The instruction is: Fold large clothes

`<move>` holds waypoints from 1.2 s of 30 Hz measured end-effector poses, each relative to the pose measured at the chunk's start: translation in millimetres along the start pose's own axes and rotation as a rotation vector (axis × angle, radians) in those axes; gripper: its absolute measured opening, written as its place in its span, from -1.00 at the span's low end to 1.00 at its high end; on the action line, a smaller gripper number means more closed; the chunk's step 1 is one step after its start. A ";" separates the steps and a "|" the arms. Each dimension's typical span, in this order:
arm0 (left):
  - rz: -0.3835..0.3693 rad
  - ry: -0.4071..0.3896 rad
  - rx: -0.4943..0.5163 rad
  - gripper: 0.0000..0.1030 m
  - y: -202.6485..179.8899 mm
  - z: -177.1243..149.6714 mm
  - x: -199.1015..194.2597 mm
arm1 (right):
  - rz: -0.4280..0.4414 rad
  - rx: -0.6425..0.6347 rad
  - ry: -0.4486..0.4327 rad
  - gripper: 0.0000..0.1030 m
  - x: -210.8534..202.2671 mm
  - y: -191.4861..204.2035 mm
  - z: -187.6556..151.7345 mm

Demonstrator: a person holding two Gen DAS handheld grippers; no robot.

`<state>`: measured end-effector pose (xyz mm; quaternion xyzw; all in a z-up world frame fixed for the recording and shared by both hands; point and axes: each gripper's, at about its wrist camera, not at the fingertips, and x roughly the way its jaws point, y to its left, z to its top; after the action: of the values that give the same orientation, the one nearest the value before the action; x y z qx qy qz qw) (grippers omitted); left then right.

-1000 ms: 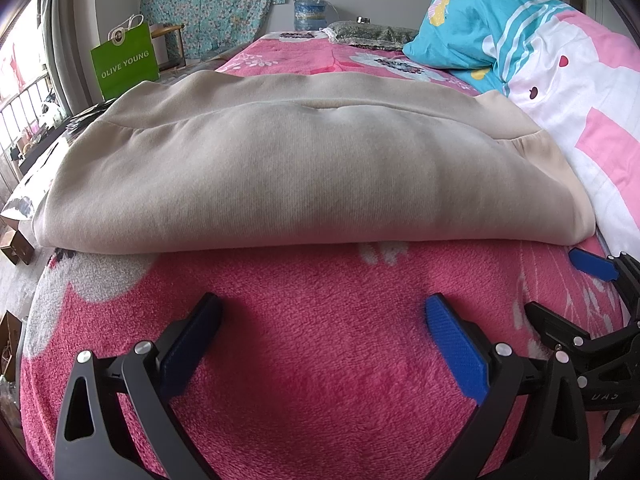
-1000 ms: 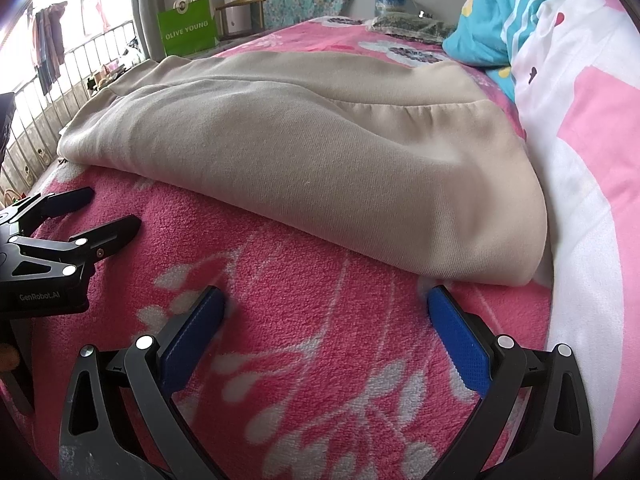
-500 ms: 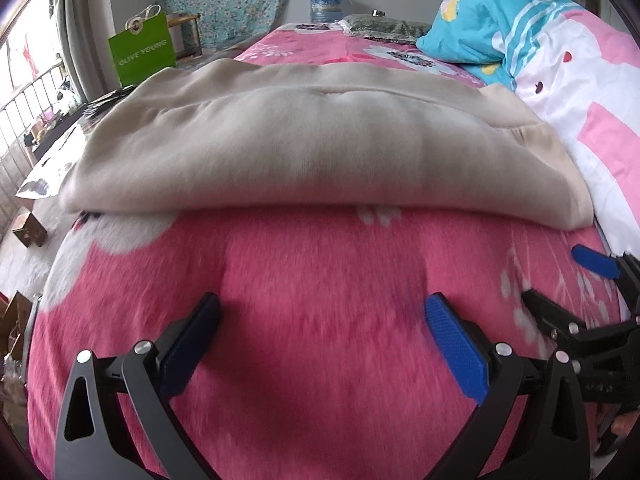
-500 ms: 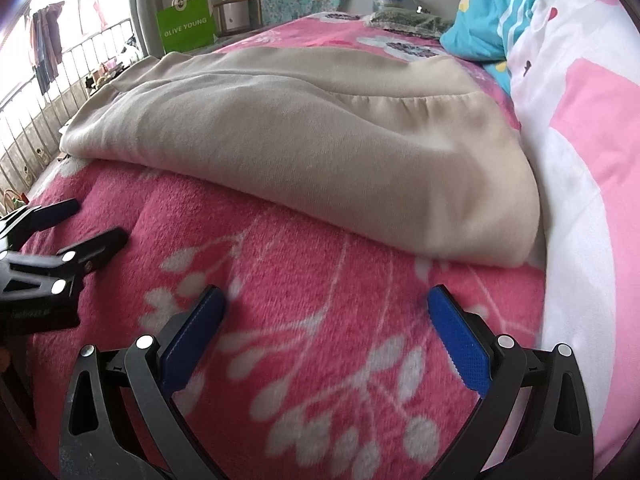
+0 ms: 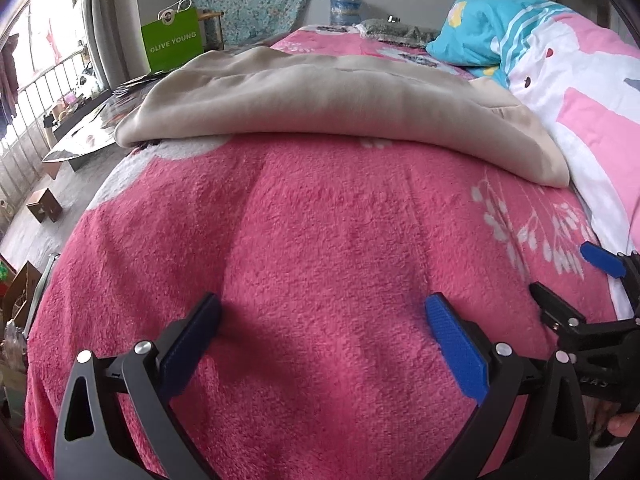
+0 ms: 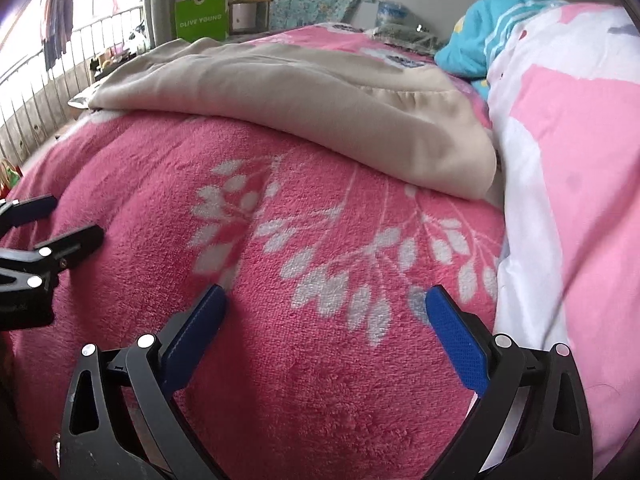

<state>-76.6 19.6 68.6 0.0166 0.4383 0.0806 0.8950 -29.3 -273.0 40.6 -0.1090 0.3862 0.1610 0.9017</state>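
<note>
A large beige garment (image 5: 328, 100) (image 6: 304, 92) lies folded flat on the pink fleece blanket (image 5: 320, 248) (image 6: 280, 240), its folded edge facing me. My left gripper (image 5: 320, 320) is open, low over bare blanket well short of the garment, with nothing between its blue pads. My right gripper (image 6: 324, 312) is open too, over the white leaf print, also clear of the garment. Each gripper shows in the other's view: the right one (image 5: 576, 284) at the right edge, the left one (image 6: 52, 220) at the left edge.
A white, pink and blue quilt (image 5: 568, 80) (image 6: 568, 140) is piled along the right side. A green paper bag (image 5: 172, 40) and a wooden stand sit beyond the bed at left. A railing (image 6: 44, 92) and floor clutter lie past the bed's left edge.
Both grippers have drawn back from the folded garment toward the near end of the bed; the garment now sits farther away. Both stay open and empty.
</note>
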 end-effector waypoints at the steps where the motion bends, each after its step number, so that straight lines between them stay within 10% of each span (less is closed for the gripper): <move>1: 0.004 -0.002 -0.003 0.93 -0.5 -0.6 -0.1 | 0.000 0.001 -0.007 0.87 0.4 -0.1 -0.8; 36: 0.000 -0.037 -0.007 0.93 1.4 -5.3 2.4 | -0.004 -0.010 -0.046 0.87 -3.8 0.5 -7.0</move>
<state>-79.5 21.1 63.6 0.0152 0.4216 0.0818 0.9029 -36.6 -275.6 38.6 -0.1109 0.3644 0.1635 0.9101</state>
